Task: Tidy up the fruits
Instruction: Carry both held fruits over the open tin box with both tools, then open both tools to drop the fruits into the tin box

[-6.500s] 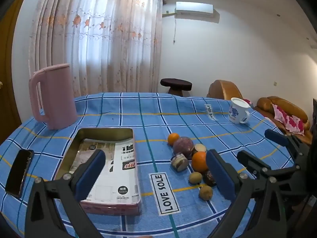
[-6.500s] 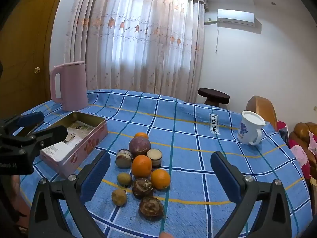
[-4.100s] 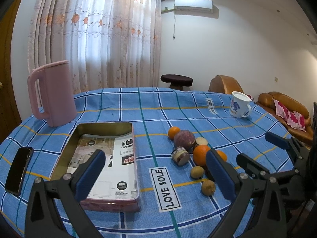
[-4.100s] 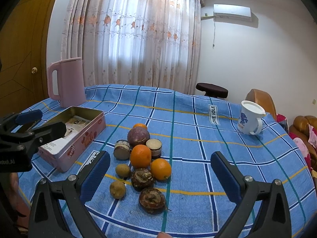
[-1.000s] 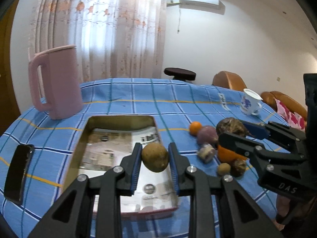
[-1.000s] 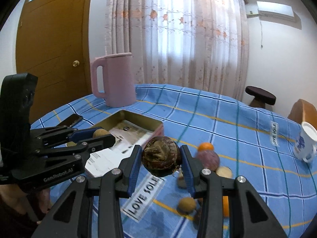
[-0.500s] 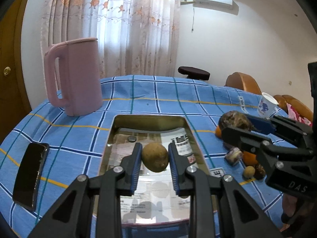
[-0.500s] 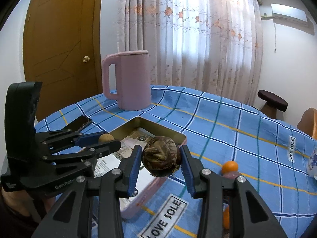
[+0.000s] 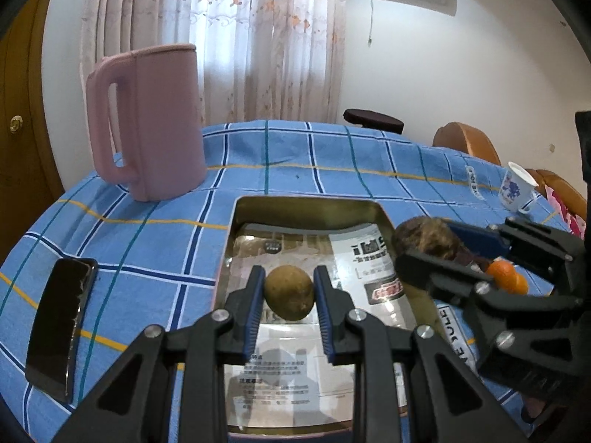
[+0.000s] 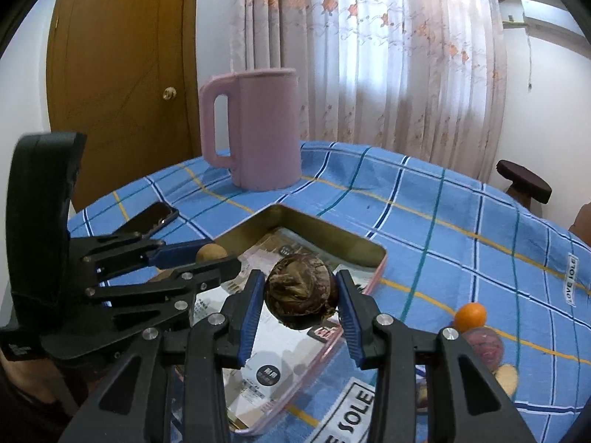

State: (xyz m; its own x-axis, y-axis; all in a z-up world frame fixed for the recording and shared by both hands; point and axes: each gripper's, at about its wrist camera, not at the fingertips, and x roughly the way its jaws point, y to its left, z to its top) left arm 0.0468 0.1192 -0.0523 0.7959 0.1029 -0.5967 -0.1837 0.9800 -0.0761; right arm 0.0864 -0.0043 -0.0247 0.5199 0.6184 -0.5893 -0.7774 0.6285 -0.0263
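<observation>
My left gripper [image 9: 289, 292] is shut on a small brown-green round fruit [image 9: 289, 291] and holds it over the open pink tin [image 9: 306, 207], whose floor is lined with printed paper. My right gripper [image 10: 300, 295] is shut on a dark wrinkled brown fruit [image 10: 300, 293], over the tin's [image 10: 328, 234] right part. In the left wrist view the right gripper [image 9: 428, 247] with its fruit [image 9: 424, 238] hangs at the tin's right edge. In the right wrist view the left gripper [image 10: 207, 258] sits to the left with its fruit [image 10: 210, 253].
A pink jug [image 9: 147, 122] stands behind the tin. A black phone [image 9: 59, 328] lies at the left on the blue checked cloth [image 9: 295, 155]. Oranges [image 9: 504, 273] and other fruit [image 10: 480, 343] lie right of the tin. A white mug [image 9: 517, 192] stands far right.
Both grippers, each still holding its fruit, have moved left and forward over the tin and come lower toward it.
</observation>
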